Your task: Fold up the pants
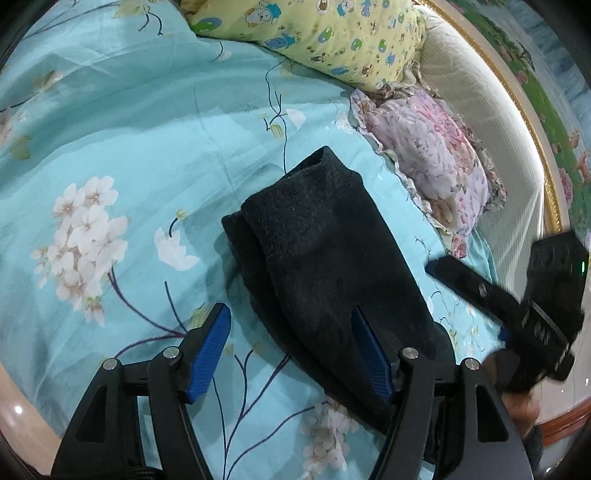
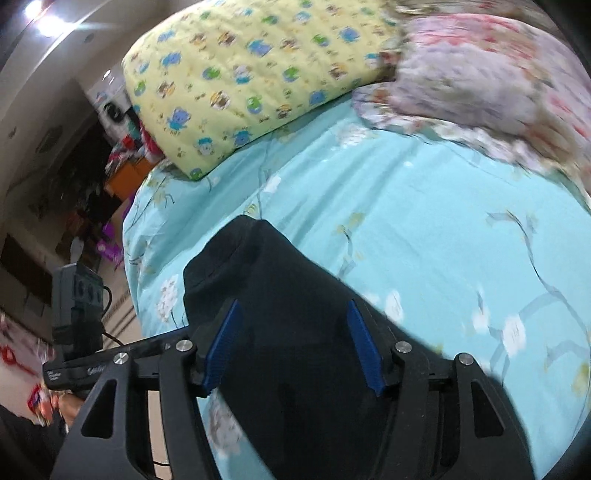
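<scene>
Dark fuzzy fabric pants [image 1: 325, 258] lying folded between released left gripper [image 1: 291, 347] fingers; right gripper [image 2: 291, 343] released too; fold finishing, next smoothing.

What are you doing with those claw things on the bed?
A person is folding dark pants on a blue flowery bedsheet, with a gripper in each hand. The pants already lie in a folded bundle. The left gripper is open, one finger over the pants and one over the sheet. The right gripper is open too, just above the pants and holding nothing. A yellow pillow and a pink pillow sit behind.
</scene>
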`<move>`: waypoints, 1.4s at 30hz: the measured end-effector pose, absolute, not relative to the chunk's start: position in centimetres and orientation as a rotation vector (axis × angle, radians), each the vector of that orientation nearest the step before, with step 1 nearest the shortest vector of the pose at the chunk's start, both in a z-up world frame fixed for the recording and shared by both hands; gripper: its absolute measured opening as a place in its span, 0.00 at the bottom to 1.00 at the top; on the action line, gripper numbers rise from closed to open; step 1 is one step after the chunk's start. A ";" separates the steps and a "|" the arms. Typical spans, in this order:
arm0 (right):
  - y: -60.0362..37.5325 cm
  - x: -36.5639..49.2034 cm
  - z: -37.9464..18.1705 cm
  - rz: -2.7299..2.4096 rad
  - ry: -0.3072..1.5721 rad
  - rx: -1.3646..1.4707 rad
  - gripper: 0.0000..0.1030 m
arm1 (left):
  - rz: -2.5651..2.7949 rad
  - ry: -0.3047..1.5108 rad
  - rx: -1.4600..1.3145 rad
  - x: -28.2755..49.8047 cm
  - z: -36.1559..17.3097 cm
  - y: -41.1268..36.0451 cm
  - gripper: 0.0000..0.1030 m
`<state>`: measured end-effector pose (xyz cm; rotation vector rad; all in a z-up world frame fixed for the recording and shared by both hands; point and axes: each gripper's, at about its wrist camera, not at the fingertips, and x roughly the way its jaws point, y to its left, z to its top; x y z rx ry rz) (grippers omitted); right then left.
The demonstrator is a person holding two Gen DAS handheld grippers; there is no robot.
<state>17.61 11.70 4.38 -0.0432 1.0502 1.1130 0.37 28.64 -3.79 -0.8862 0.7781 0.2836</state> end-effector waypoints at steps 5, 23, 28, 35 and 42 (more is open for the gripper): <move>16.4 19.6 3.9 1.210 1.078 -0.169 0.59 | 0.279 0.762 -0.895 1.1 -3.9 29.2 0.66; 22.0 20.9 0.3 1.360 1.169 -0.279 0.26 | 0.302 0.748 -0.894 2.4 -4.8 30.6 0.25; 20.8 20.9 1.5 1.362 1.154 -0.215 0.22 | 0.298 0.730 -0.858 2.2 -3.0 29.5 0.19; 17.2 20.4 4.9 1.367 1.076 -0.145 0.22 | 0.262 0.689 -0.800 1.6 0.4 27.4 0.18; 13.2 19.8 7.5 1.356 1.010 -0.071 0.21 | 0.190 0.659 -0.745 1.5 3.4 23.7 0.18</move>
